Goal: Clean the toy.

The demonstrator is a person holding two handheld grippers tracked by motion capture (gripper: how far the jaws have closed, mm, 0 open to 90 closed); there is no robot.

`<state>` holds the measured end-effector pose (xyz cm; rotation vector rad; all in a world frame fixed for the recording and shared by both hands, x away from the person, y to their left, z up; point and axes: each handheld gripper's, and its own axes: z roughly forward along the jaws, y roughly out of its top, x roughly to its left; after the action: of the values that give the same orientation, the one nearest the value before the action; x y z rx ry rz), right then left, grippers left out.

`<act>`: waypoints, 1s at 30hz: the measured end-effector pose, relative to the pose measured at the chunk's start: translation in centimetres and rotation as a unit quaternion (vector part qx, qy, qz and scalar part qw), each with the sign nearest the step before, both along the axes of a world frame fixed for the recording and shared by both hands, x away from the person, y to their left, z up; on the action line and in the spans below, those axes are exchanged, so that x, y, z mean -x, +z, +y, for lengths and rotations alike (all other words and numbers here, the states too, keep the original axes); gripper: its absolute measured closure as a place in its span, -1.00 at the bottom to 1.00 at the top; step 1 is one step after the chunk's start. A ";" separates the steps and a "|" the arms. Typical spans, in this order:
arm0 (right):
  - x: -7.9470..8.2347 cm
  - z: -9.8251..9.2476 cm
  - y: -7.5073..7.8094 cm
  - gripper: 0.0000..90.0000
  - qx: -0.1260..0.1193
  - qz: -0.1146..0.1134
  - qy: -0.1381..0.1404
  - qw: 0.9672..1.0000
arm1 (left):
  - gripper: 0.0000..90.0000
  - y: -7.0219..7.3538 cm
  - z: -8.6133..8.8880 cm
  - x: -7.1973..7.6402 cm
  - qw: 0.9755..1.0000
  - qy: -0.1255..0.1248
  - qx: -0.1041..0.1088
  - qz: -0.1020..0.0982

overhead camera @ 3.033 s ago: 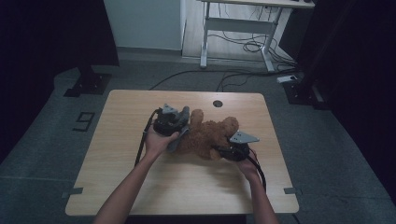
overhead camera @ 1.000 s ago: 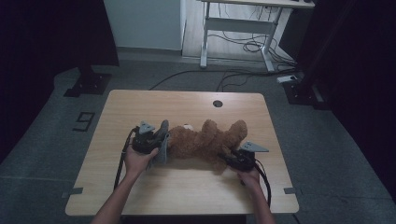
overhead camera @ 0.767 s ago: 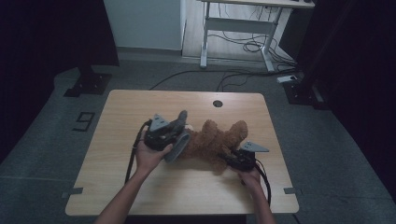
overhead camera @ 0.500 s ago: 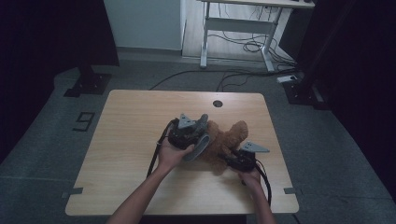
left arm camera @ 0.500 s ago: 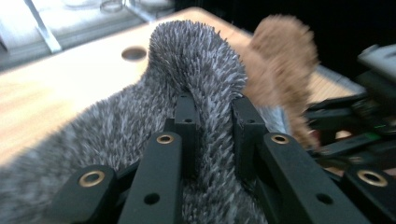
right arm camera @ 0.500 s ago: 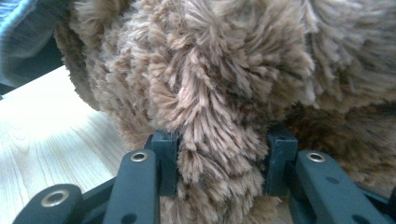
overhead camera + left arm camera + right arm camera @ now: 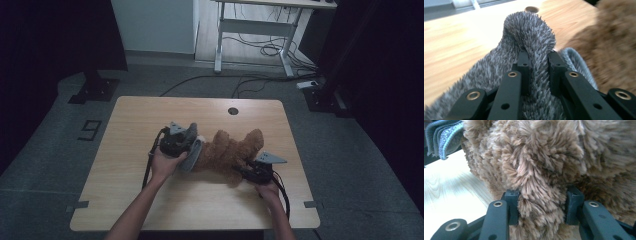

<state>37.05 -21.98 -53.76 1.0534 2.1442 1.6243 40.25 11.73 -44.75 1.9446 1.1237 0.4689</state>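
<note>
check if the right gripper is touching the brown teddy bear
Touching. In the right gripper view, the right gripper has its fingers pressed into a tuft of the brown teddy bear, with fur bulging between them and no gap.

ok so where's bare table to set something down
Free: the table's left side beyond the left gripper, the far strip by the hole, and the near edge between the forearms. Crowded: the middle, with the teddy and grey cloth.

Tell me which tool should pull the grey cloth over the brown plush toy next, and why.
Left. The left tool is already clamped on a fold of the grey cloth, right beside the brown plush toy. The right tool is busy pinching the toy's fur, probably steadying it.
</note>
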 end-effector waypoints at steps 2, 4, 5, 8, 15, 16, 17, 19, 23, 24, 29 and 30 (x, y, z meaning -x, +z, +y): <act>0.0 0.1 0.0 0.27 0.001 -0.002 -0.001 1.000 | 0.68 -0.5 1.2 0.2 1.000 0.010 0.004 0.007; 0.0 0.0 0.0 0.27 0.001 -0.001 -0.001 1.000 | 0.68 -0.4 1.9 0.4 1.000 0.013 0.011 0.010; 0.0 0.0 0.0 0.27 -0.001 0.001 -0.002 1.000 | 0.68 -0.2 2.0 0.6 1.000 0.011 0.018 0.010; -0.1 -0.1 -0.1 0.28 -0.006 0.006 -0.006 1.000 | 0.68 1.4 1.4 2.1 0.998 -0.025 0.061 0.008; -0.2 -0.3 -0.2 0.28 -0.015 0.013 -0.012 1.000 | 0.68 4.6 -5.0 4.6 0.991 -0.114 0.065 -0.026; -0.1 -0.2 -0.2 0.28 -0.013 0.012 -0.012 1.000 | 0.68 4.8 -5.7 4.6 0.990 -0.121 0.065 -0.027; -0.1 -0.2 -0.2 0.28 -0.012 0.010 -0.012 1.000 | 0.68 5.1 -6.8 4.4 0.989 -0.129 0.065 -0.027; -0.1 -0.1 -0.1 0.28 -0.011 0.009 -0.012 1.000 | 0.68 5.6 -9.1 4.3 0.987 -0.143 0.064 -0.032; -0.1 -0.1 -0.2 0.28 -0.012 0.010 -0.013 1.000 | 0.68 5.7 -14.1 3.4 0.985 -0.162 0.037 -0.039; -0.1 -0.1 -0.2 0.28 -0.011 0.009 -0.013 1.000 | 0.68 5.4 -15.1 2.9 0.986 -0.162 0.028 -0.034; 0.1 0.0 -0.1 0.28 -0.004 0.004 -0.015 1.000 | 0.67 2.5 -17.6 0.1 0.989 -0.141 -0.042 0.004; 0.1 0.0 -0.1 0.28 -0.004 0.008 -0.016 1.000 | 0.68 2.1 -17.5 0.0 0.989 -0.138 -0.049 -0.001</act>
<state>36.93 -22.00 -53.87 1.0998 2.1220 1.6160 40.28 -5.79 -42.69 2.1455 0.8239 0.3814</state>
